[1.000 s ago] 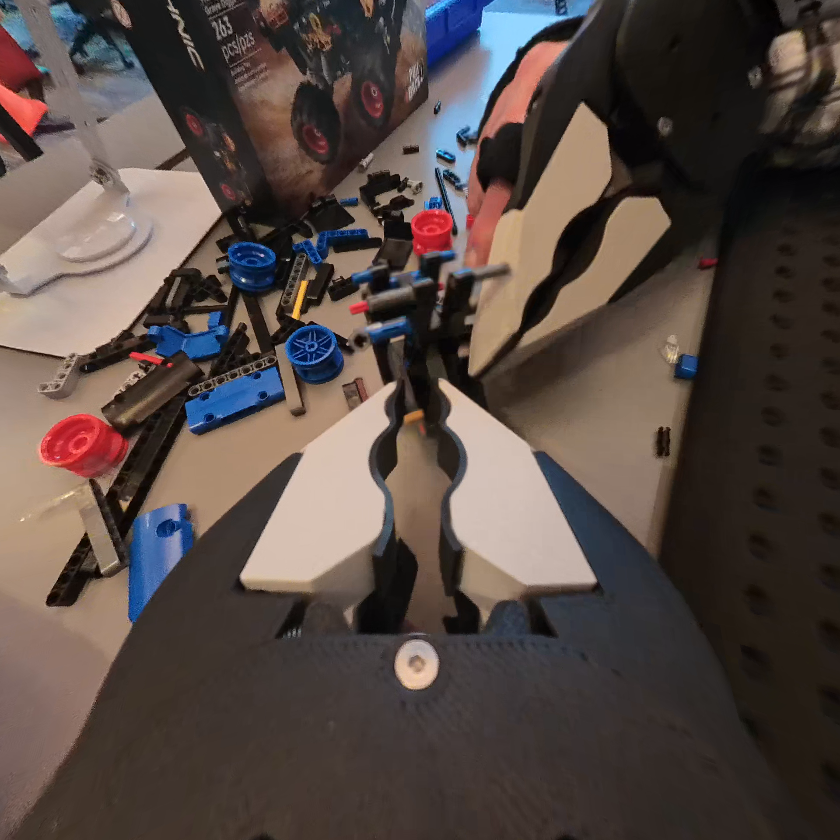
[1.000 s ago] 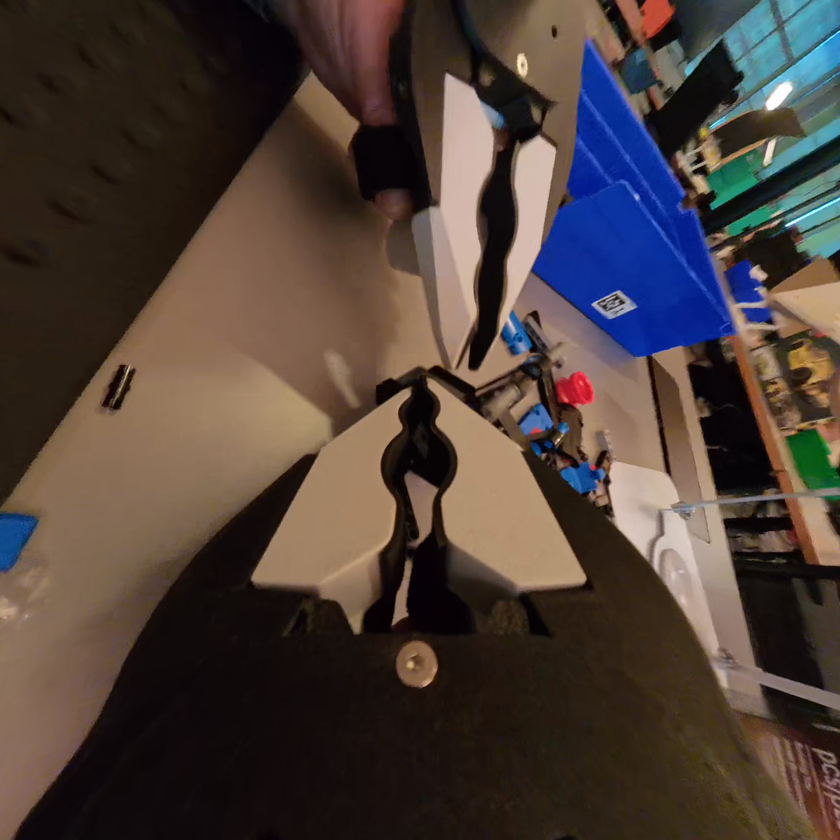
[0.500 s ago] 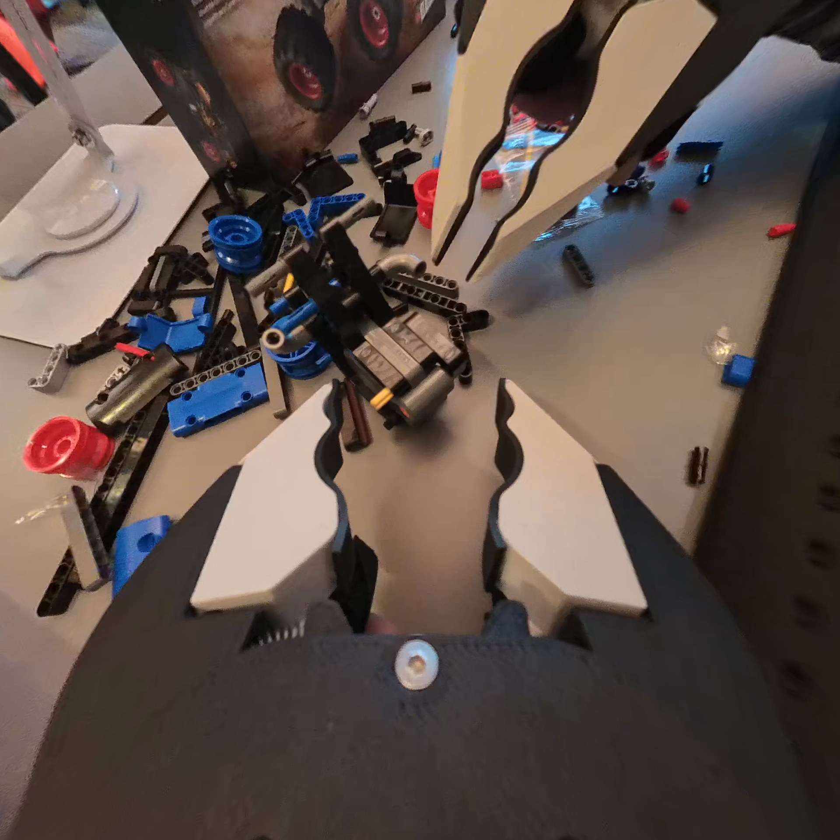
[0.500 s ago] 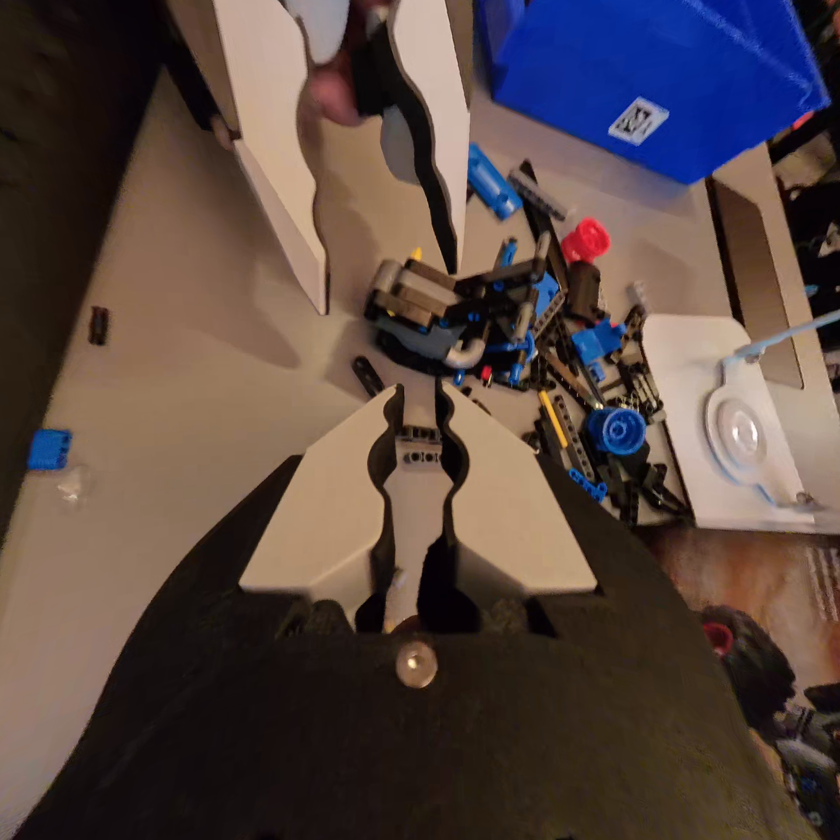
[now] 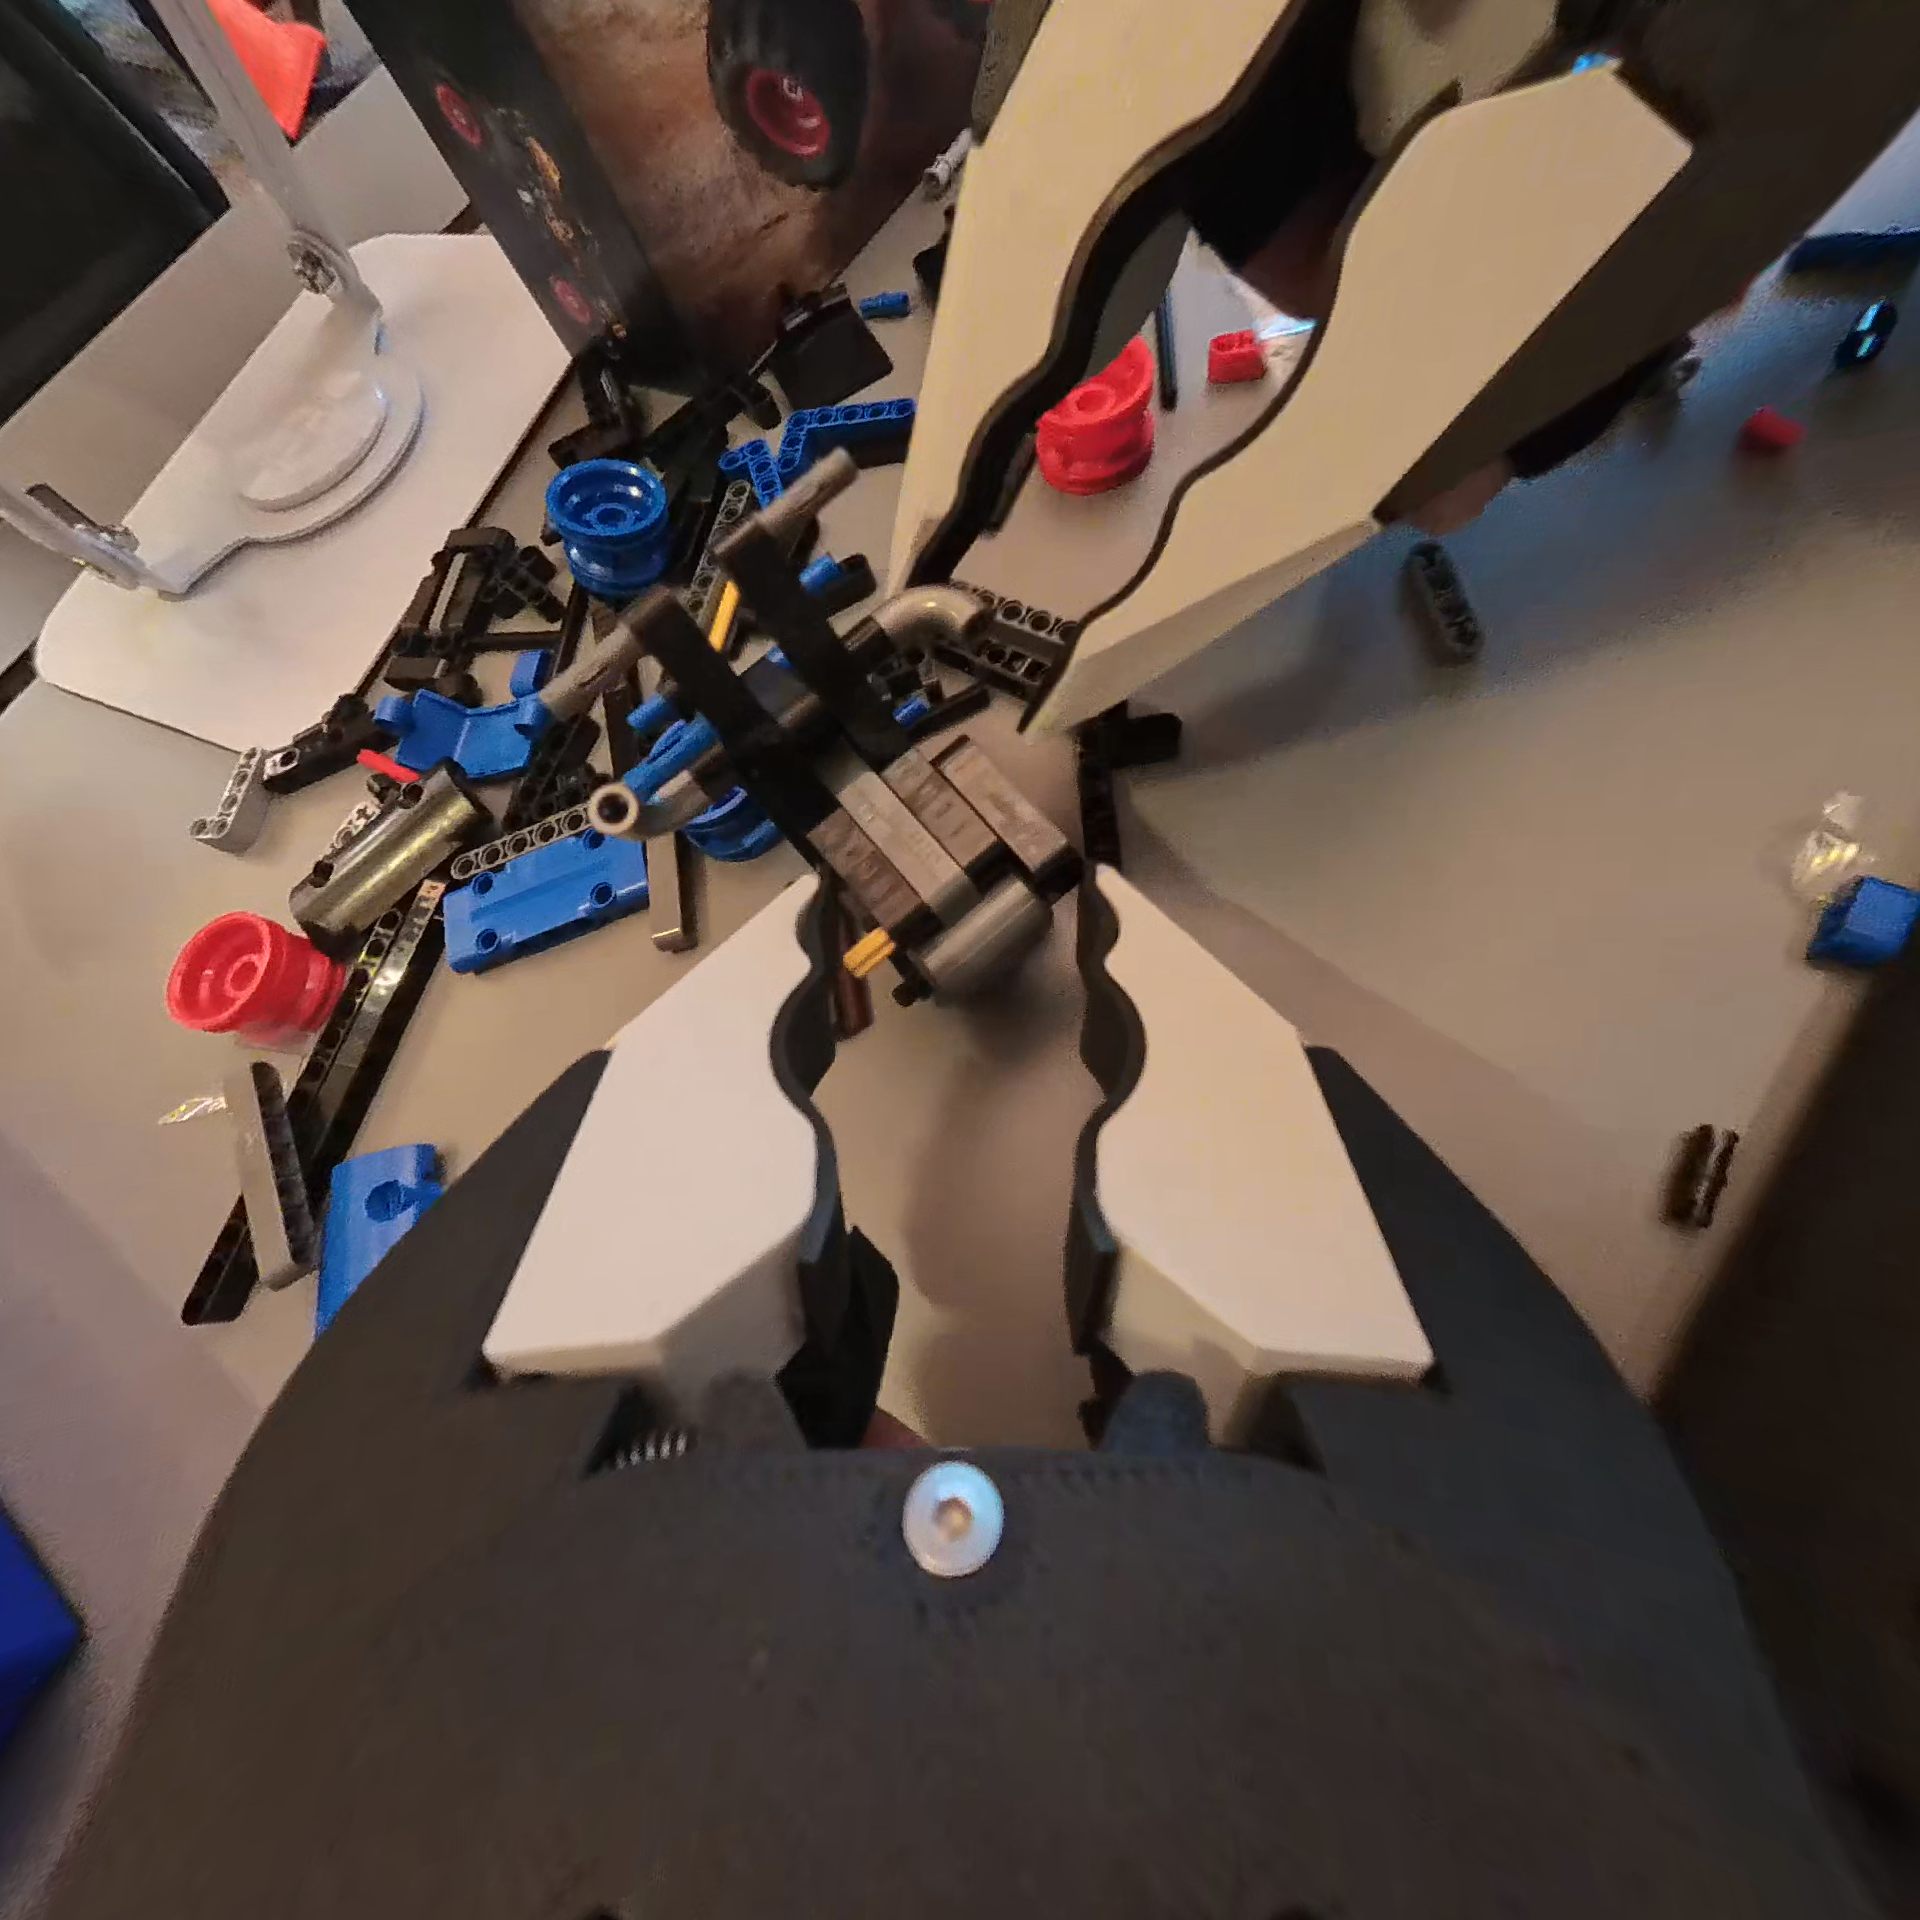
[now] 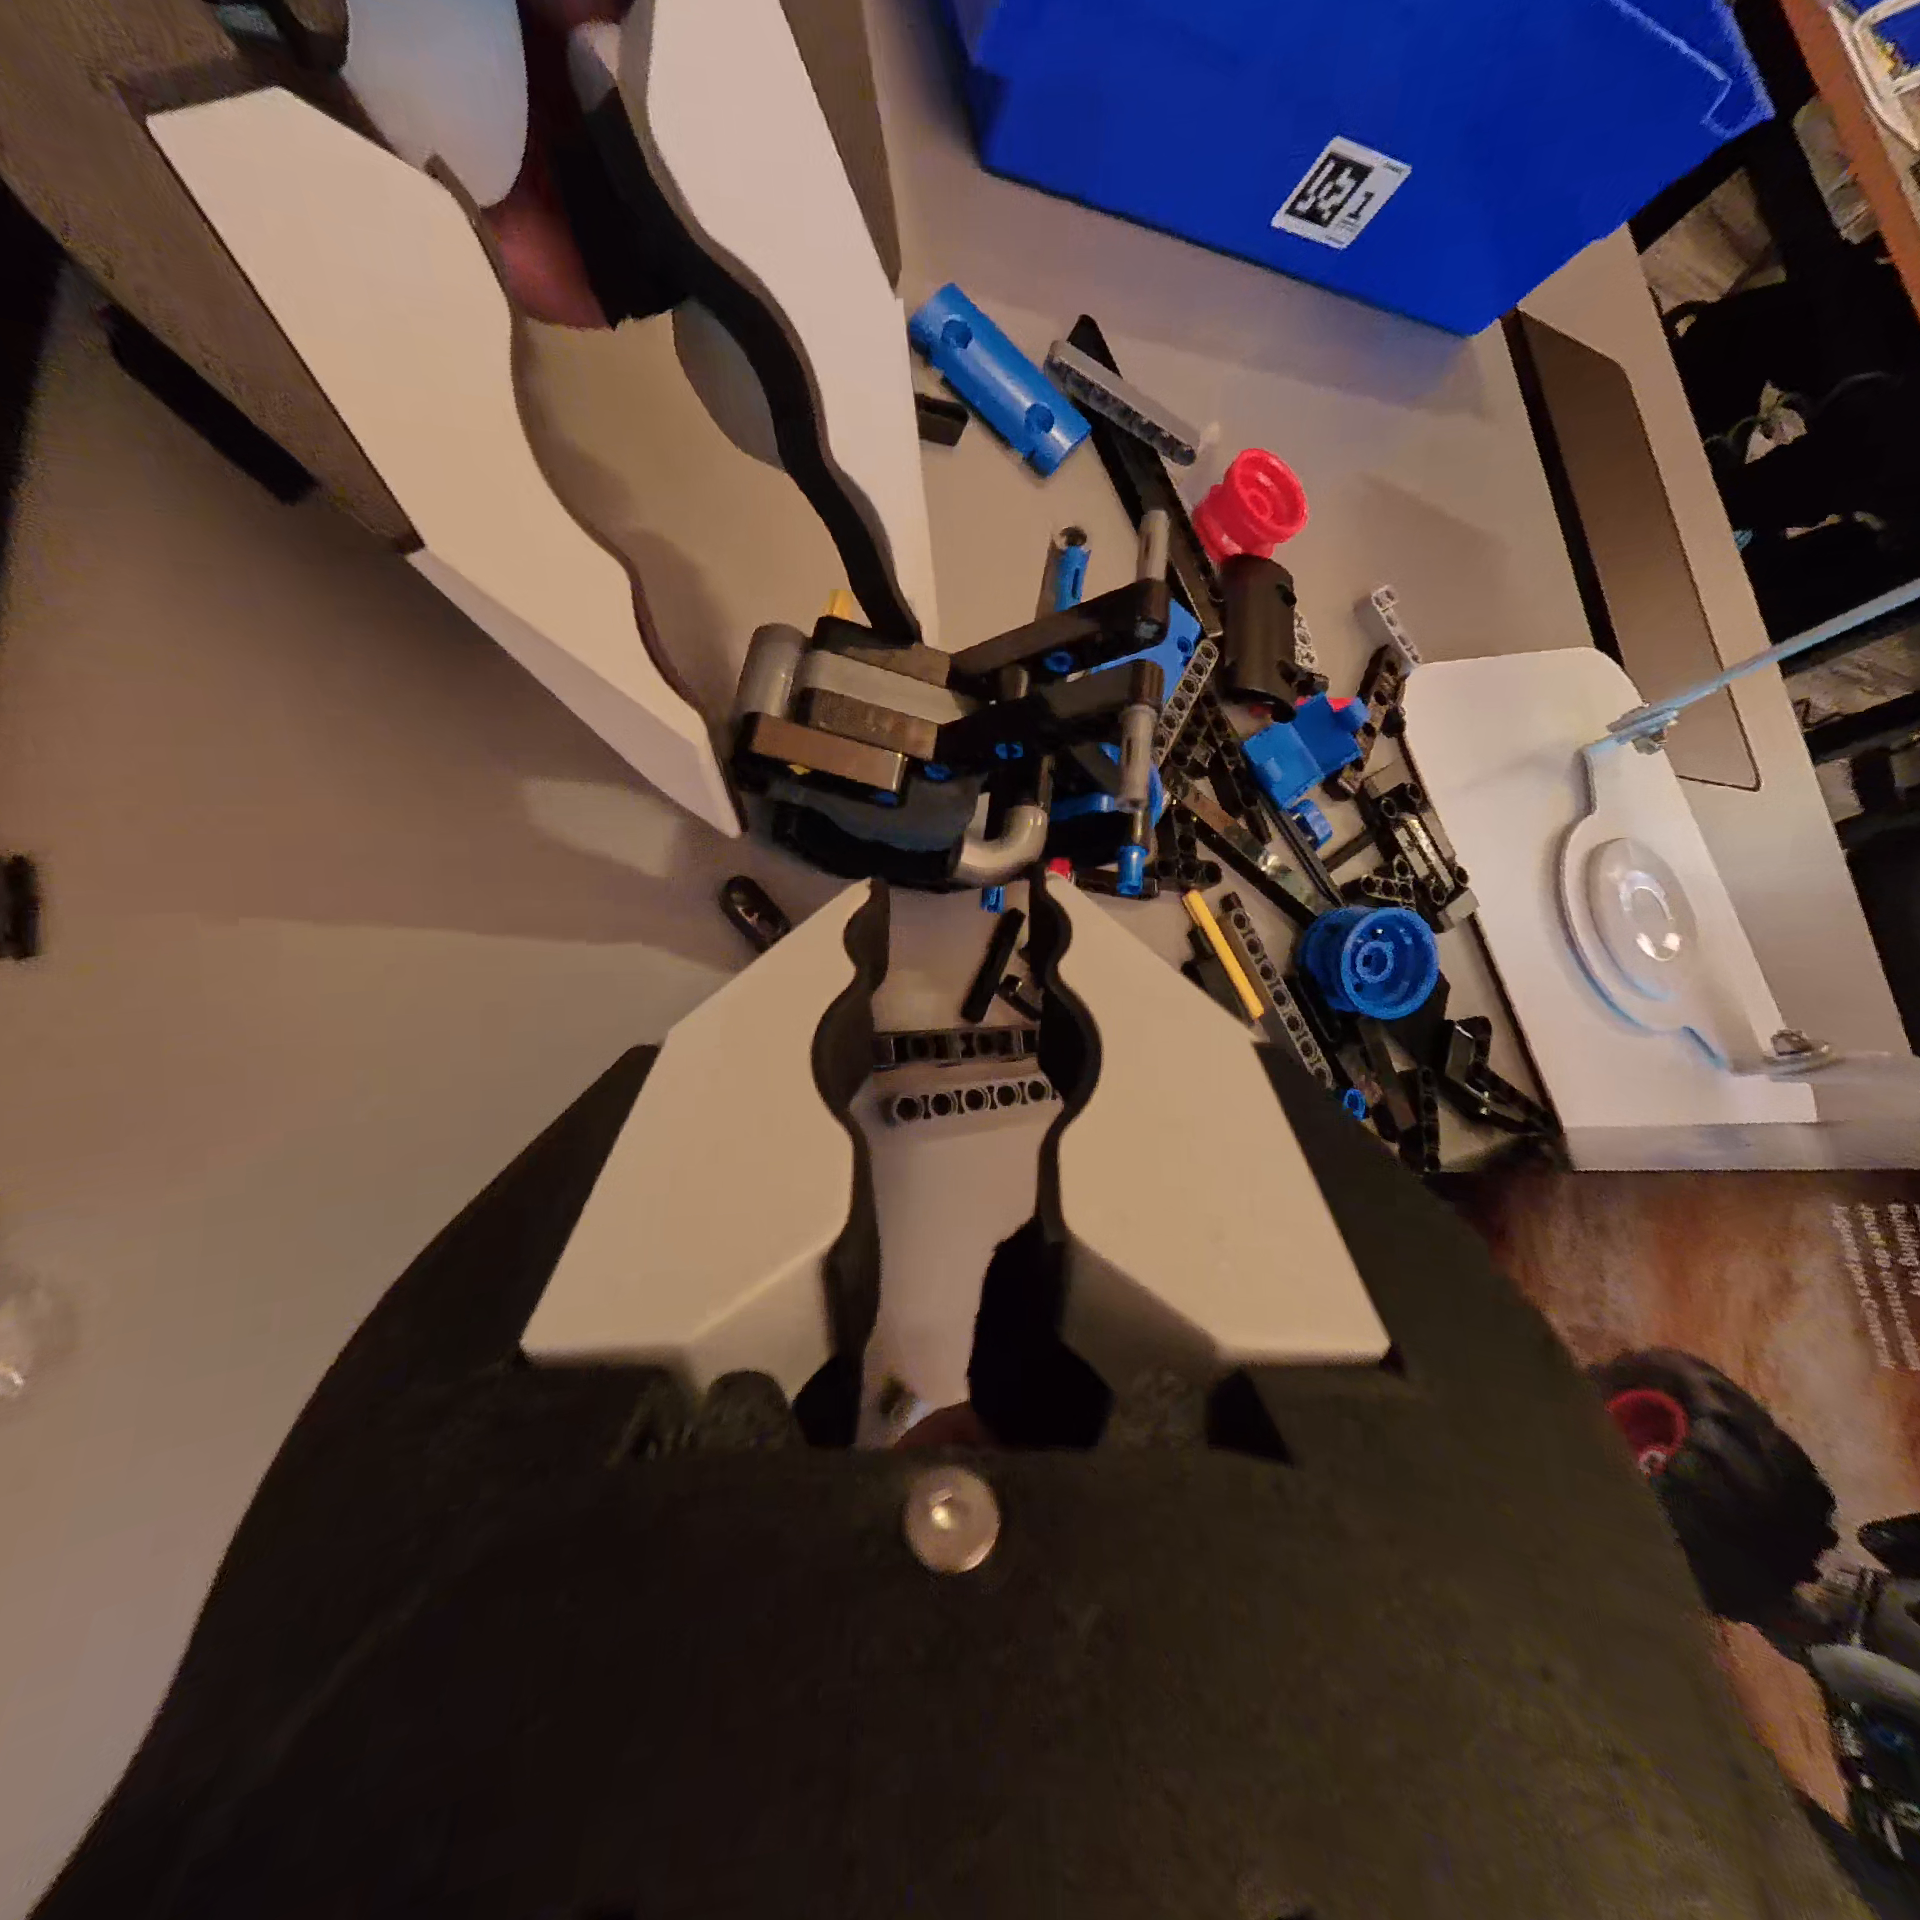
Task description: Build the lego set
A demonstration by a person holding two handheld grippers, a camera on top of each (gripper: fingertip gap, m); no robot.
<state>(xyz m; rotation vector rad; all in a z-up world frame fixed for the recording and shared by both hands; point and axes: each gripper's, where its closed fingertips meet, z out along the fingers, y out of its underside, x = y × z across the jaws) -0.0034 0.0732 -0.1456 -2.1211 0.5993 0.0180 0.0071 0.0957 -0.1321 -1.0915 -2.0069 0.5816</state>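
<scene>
- We judge the build to be only at an early stage: one small half-built model of black, grey and blue pieces lies on the tabletop, and it has no wheels on it yet.
- In the left wrist view this model is at the centre, just ahead of our left tongs. These stand wide apart and hold nothing; their tips are on either side of the grey end of the model.
- Our right tongs are also empty, with a narrower gap. Through the gap we see two short beams lying on the tabletop, not gripped.
- In the right wrist view the model is at 12 o'clock from the right tongs, very near the tips.
- Much is left. Loose parts are spread at 9 to 11 o'clock of the model in the left view: a blue wheel hub, a red wheel hub, a blue plate and many black beams.
- A second red hub lies at 1 o'clock, seen between the fingers of the other tongs.
- The set's box stands at 11 o'clock, and a blue bin is at 1 o'clock in the right view.
- We cannot tell which piece is next.
</scene>
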